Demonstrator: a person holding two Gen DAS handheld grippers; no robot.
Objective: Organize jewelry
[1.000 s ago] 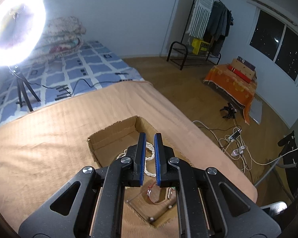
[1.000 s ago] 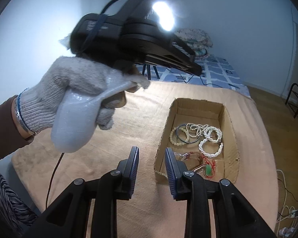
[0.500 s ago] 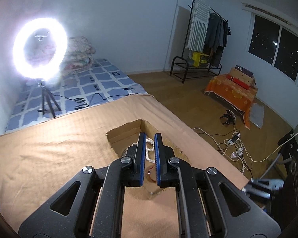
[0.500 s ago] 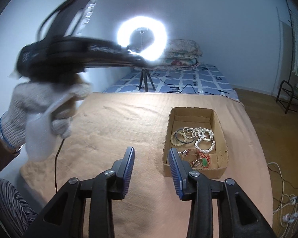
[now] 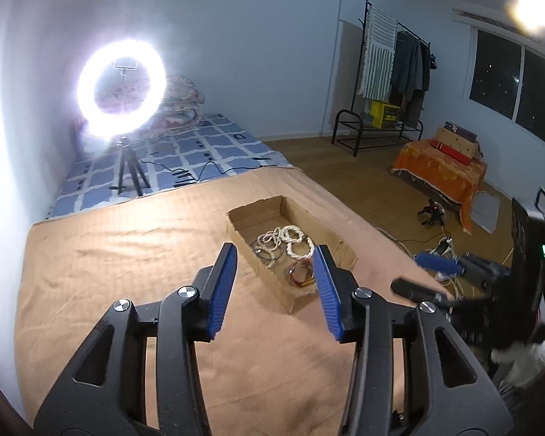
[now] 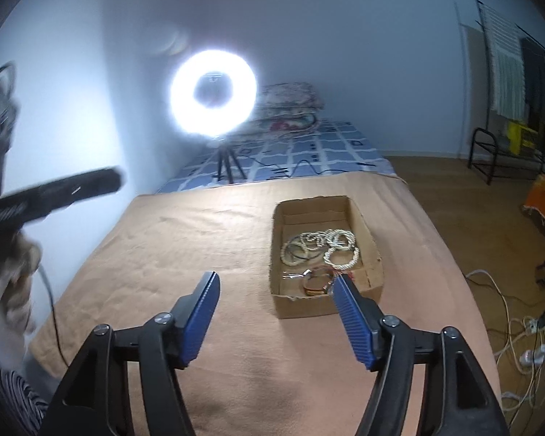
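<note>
An open cardboard box (image 5: 330,239) (image 6: 372,250) lies on the tan cloth. In it are white bead bracelets (image 5: 285,239) (image 6: 330,245), a dark bangle (image 6: 298,252) and a brown and red bracelet (image 5: 301,274) (image 6: 318,279). My left gripper (image 5: 274,287) is open and empty, held above the cloth short of the box. My right gripper (image 6: 274,316) is open and empty, also back from the box's near end. The left gripper shows blurred at the left of the right wrist view (image 6: 54,192). The right gripper shows at the right of the left wrist view (image 5: 436,276).
A lit ring light (image 5: 121,87) (image 6: 212,94) on a tripod stands on the blue checked mattress (image 5: 214,145) behind. Right of the bed are wooden floor, cables (image 6: 527,330), a clothes rack (image 5: 388,83) and an orange-covered stand (image 5: 439,170).
Both grippers have opened wide and pulled back and up from the box. The left gripper, shut over the box a second ago, now sits further from it.
</note>
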